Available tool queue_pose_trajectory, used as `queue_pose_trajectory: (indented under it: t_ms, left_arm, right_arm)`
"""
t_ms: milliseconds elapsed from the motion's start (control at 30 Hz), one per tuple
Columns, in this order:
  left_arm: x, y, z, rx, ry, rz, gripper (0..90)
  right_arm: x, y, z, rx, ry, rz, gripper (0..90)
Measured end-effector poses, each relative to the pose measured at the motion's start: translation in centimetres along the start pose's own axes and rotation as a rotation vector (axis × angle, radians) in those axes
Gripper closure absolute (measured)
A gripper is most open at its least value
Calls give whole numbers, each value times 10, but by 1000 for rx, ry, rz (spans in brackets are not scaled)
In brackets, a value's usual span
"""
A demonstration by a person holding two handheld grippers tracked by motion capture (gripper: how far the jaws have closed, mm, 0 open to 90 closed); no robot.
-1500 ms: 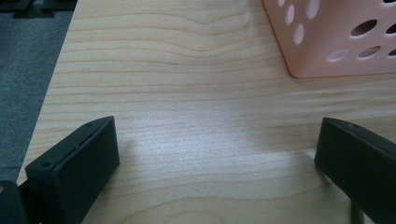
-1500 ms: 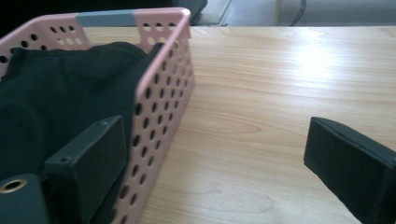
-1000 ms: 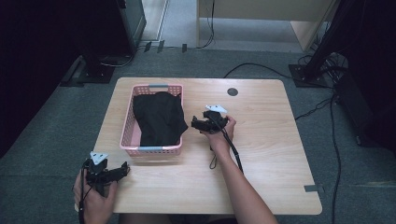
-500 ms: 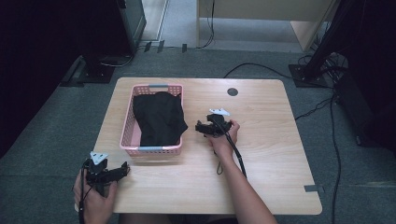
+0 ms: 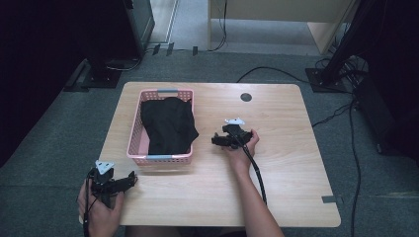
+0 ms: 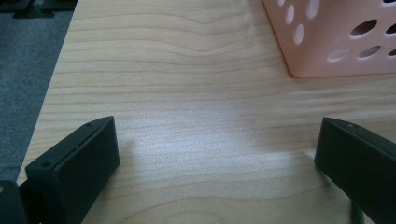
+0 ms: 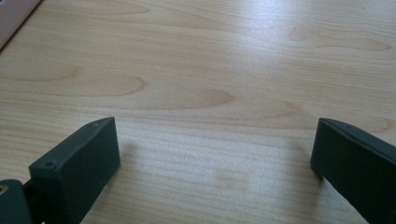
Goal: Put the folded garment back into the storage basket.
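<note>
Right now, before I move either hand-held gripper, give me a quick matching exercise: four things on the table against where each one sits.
Things:
1. pink basket
2. black cloth
3. left hand-held gripper
4. right hand-held gripper

Places:
A. inside the basket, one edge draped over its right rim
B. near front left corner of the table, jaws open over bare wood
C. left half of the table
D. middle of the table, right of the basket, jaws open

Pairs: 1-C, 2-A, 3-B, 4-D
</note>
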State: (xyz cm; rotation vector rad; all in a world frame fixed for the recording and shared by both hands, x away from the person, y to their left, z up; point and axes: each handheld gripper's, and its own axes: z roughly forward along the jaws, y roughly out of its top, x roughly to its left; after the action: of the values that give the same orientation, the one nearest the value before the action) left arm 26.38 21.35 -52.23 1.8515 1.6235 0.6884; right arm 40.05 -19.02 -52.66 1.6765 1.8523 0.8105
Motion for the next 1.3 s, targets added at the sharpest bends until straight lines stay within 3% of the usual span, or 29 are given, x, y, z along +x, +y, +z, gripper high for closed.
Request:
queue_pose_trajectory:
  t_ms: [1300]
  left_arm:
    - [0, 0, 0, 0, 0, 0, 0]
  right_arm:
    - [-33, -19, -20, 5, -12, 15, 0]
